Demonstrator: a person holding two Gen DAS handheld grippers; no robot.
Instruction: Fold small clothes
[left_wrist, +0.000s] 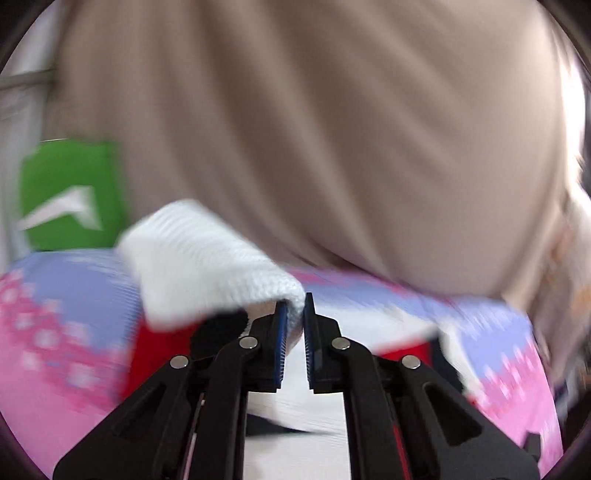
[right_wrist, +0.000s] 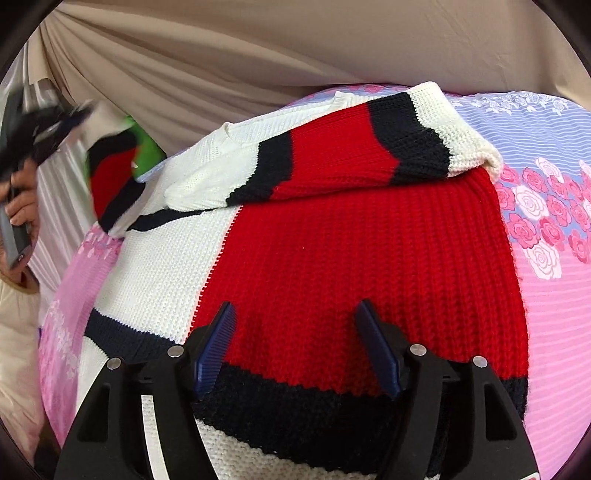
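1. Beige draped fabric is hanging behind a bed whose pink and lilac rose-printed sheet is carrying the work.
2. A small red, white and navy striped knitted sweater is lying spread on that sheet, with one striped sleeve already folded across the chest.
3. The left tool is pinching the white ribbed cuff of the other sleeve between nearly closed fingers, and the sleeve is hanging in the air at the far left of the right wrist view, blurred with motion.
4. The right tool is hovering over the red body panel near the navy hem band, its fingers standing wide apart and gripping nothing.
5. Judging from this, the sleeve-folding step is in hand and roughly halfway through: the second sleeve needs laying across the first.
6. The next move likely calls for carrying the cuff over the chest, releasing it flat, then taking the hem with both tools to fold the body upward.
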